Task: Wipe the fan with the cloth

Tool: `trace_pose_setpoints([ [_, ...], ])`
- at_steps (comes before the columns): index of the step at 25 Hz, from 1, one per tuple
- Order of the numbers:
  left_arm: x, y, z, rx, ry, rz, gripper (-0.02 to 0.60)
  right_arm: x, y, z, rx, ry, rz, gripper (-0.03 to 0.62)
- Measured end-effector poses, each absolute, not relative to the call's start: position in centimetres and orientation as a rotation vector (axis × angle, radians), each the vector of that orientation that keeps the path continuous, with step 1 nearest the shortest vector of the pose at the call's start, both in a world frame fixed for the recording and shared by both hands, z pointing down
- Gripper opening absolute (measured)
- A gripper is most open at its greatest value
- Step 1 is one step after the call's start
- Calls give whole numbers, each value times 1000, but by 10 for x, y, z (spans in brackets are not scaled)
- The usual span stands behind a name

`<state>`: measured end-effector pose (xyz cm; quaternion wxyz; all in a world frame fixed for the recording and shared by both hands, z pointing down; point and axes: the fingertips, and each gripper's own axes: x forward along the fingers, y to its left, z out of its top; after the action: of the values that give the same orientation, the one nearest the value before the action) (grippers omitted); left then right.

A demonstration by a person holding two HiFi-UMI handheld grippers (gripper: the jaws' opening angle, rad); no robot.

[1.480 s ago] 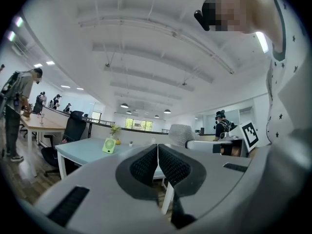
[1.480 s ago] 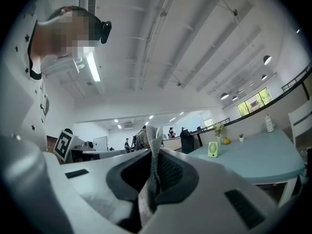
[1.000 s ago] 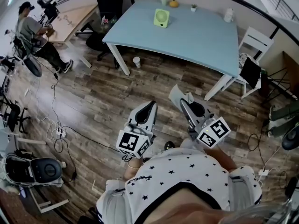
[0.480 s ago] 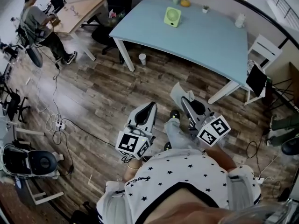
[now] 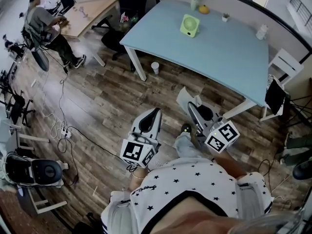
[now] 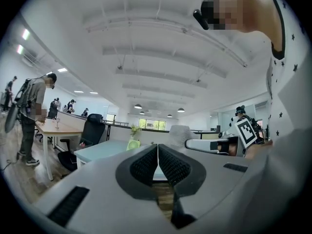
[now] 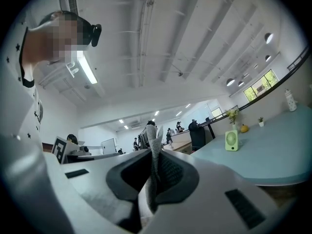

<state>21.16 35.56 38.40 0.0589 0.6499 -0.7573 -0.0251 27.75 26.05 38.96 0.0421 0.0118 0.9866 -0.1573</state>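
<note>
Head view: the small, pale-green, square fan (image 5: pixel 189 25) stands upright near the far edge of the light-blue bench (image 5: pixel 229 52), well apart from both tools.

Left gripper view: the left tool (image 6: pixel 157 152) is pressed together with nothing in it.

Right gripper view: the right tool (image 7: pixel 155 161) pinches a grey cloth (image 7: pixel 156 143), whose edge sticks up past the tips.

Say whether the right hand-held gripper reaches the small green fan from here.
Probably not: the right hand-held gripper, holding the grey cloth, hangs well short of the light blue table bearing the small green fan.
</note>
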Motion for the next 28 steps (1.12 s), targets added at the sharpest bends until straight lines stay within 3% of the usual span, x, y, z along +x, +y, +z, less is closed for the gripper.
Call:
trace_pose_setpoints([
  [28,124,189,381,2030,-2257,31,29,185,91,406,23,2977,-617,17],
])
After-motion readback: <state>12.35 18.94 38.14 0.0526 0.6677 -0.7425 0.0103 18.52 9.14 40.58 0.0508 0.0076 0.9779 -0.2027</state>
